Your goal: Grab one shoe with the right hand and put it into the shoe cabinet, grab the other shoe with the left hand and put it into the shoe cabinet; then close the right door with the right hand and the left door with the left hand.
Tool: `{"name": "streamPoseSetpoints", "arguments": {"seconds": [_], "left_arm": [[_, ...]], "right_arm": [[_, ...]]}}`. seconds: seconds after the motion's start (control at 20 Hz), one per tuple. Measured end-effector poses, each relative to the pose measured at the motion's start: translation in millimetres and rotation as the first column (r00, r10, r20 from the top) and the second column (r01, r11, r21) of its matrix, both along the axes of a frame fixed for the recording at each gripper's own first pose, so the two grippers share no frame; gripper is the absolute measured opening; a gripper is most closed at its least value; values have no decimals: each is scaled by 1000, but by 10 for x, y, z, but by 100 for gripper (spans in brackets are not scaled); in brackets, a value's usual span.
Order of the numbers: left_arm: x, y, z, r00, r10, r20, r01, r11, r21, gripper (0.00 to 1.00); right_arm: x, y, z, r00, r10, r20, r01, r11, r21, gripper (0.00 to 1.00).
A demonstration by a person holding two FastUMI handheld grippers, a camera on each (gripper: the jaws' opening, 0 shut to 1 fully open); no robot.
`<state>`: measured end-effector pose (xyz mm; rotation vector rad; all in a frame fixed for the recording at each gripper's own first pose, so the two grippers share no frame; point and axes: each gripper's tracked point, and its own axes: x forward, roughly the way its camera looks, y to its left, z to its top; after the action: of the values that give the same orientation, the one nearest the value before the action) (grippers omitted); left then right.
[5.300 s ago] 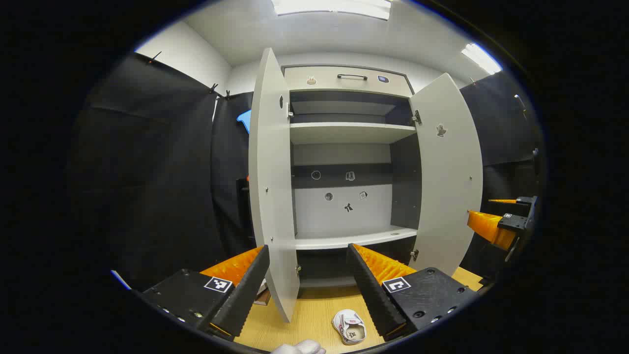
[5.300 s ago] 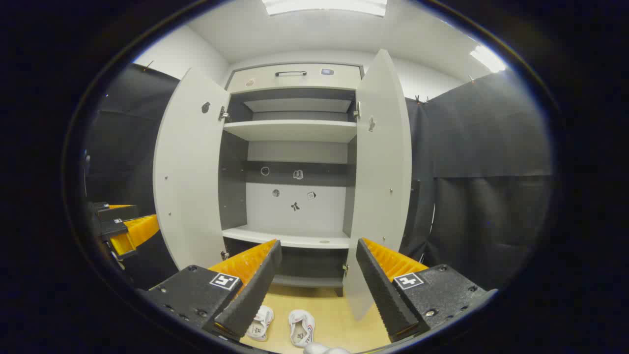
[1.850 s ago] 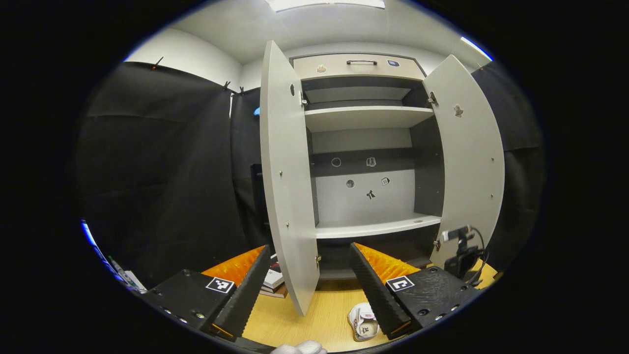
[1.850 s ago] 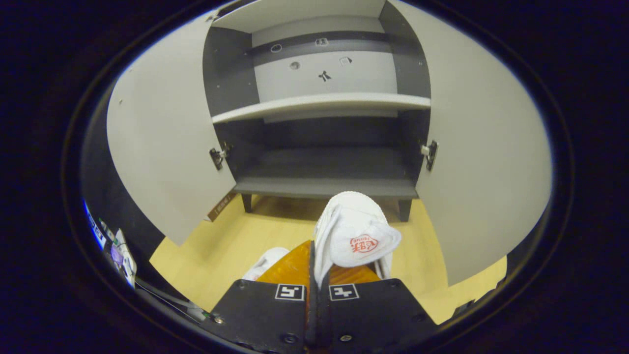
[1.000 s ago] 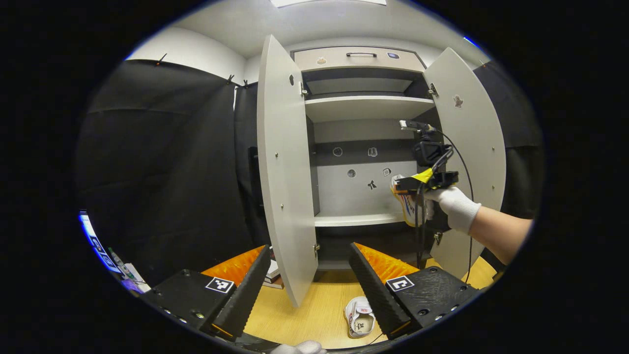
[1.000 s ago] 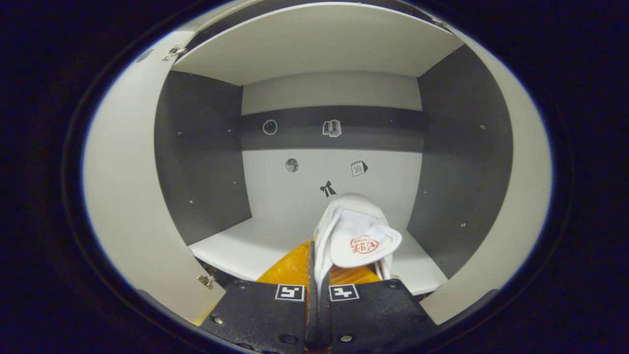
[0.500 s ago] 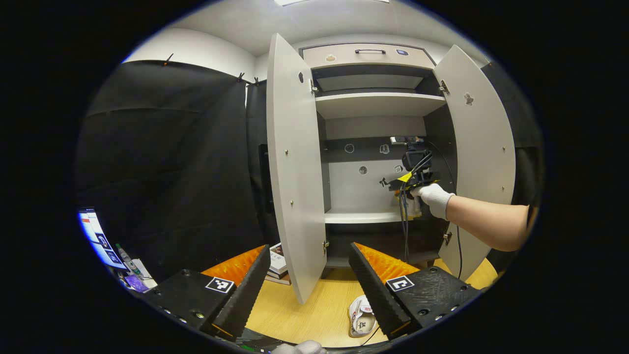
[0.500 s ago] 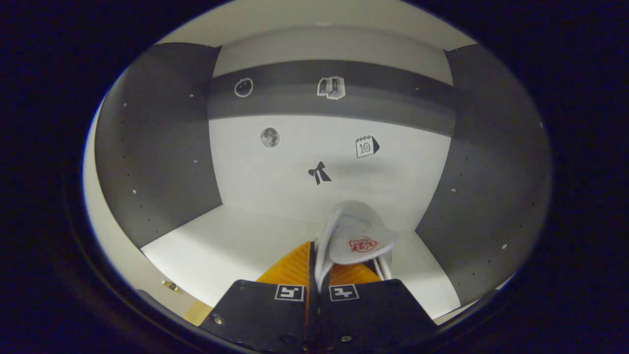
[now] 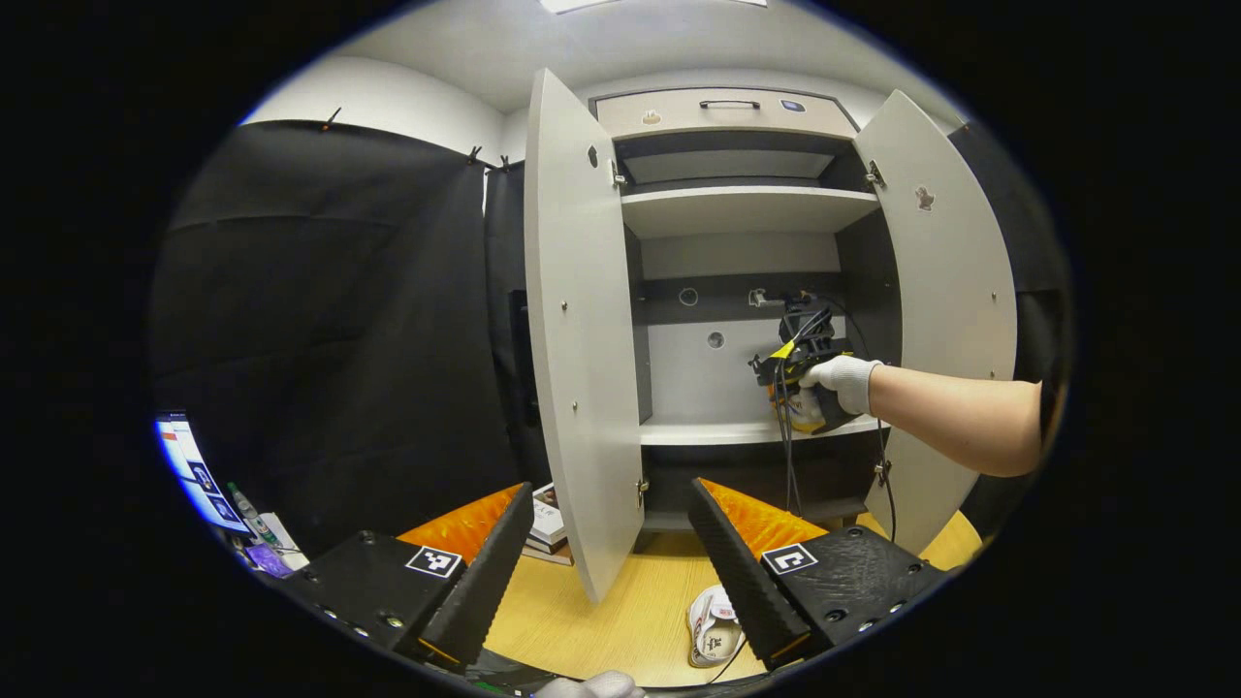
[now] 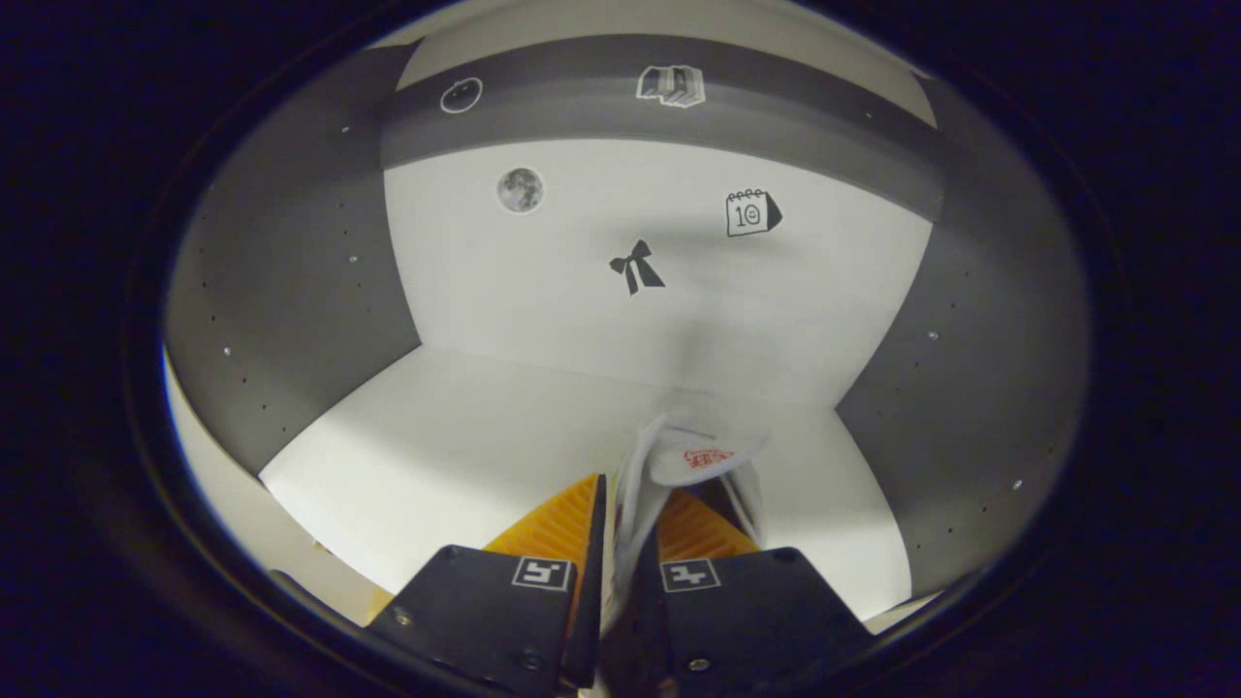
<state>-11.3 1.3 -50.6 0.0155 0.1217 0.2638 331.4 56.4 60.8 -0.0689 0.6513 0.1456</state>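
while the left gripper hangs with its fingers spread wide above the wooden floor, the right gripper reaches deep into the shoe cabinet, its fingers parted only slightly around the white shoe low over the pale middle shelf; whether both still press it cannot be told. the second shoe lies on the floor beside the left gripper's right finger. both doors stand open; stickers dot the back panel, books sit behind the left door.

Wooden floor, white shoe and books on it
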Motion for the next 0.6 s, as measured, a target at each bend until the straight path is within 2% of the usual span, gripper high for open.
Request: {"name": "streamPoseSetpoints", "arguments": {"seconds": [0.1,0.2,0.25,0.3,0.4,0.45,0.5,0.6], "left_arm": [[-4,34,1,1000,1,5,-1,1000,-4,96],[-23,65,12,1000,-2,9,3,1000,-9,96],[-26,77,15,1000,-6,11,6,1000,-10,96],[-27,95,28,1000,-8,15,8,1000,-9,96],[-30,141,29,1000,-16,23,16,1000,-9,96],[-31,149,35,999,-22,26,22,1000,-12,96],[-37,156,42,999,-30,29,30,999,-14,96],[-37,149,49,998,-50,32,50,999,-13,96]], "right_arm": [[-54,25,68,1000,-2,16,1,1000,27,30],[-161,19,216,999,-8,53,5,998,65,58],[-210,-18,318,995,-17,94,10,997,76,53],[-246,-62,413,991,-30,128,21,997,71,61],[-412,-141,667,973,-58,222,41,996,83,70],[-518,-161,805,958,-58,281,32,995,96,82],[-631,-227,924,942,-74,328,48,995,86,89],[-956,-287,1171,909,-77,410,47,996,82,96]]}}
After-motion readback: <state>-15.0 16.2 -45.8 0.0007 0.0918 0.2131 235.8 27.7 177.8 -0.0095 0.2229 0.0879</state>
